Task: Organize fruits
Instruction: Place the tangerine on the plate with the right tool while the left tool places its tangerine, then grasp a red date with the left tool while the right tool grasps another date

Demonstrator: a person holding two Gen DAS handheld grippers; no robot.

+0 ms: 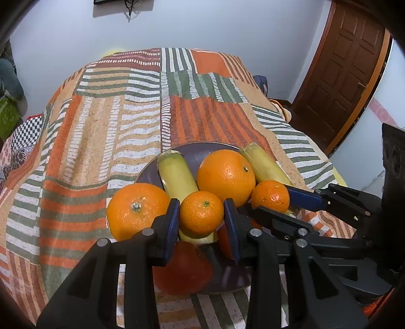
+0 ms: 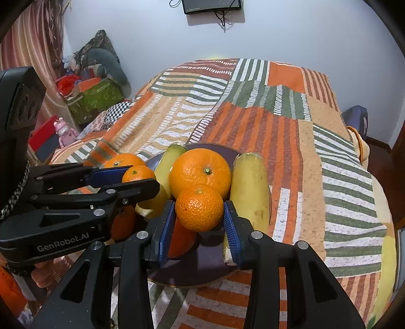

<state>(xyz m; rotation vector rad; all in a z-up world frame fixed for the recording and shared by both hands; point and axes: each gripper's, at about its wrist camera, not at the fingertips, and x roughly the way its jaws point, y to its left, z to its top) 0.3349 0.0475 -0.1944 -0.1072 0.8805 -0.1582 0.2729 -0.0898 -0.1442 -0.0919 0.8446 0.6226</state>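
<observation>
We could not see most of the red fruit (image 1: 182, 268), blurred behind the left gripper (image 1: 202, 222) at the plate's (image 1: 202, 151) near side. The wall device (image 2: 211, 6) above the plate was cut by the frame's top edge.

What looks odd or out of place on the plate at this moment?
Nothing is spilled or damaged. The dark plate is crowded: oranges, bananas and red fruit piled against each other. Each gripper closes on a small mandarin: the left gripper on one, the right gripper on another. The near banana reaches the plate's rim.
</observation>
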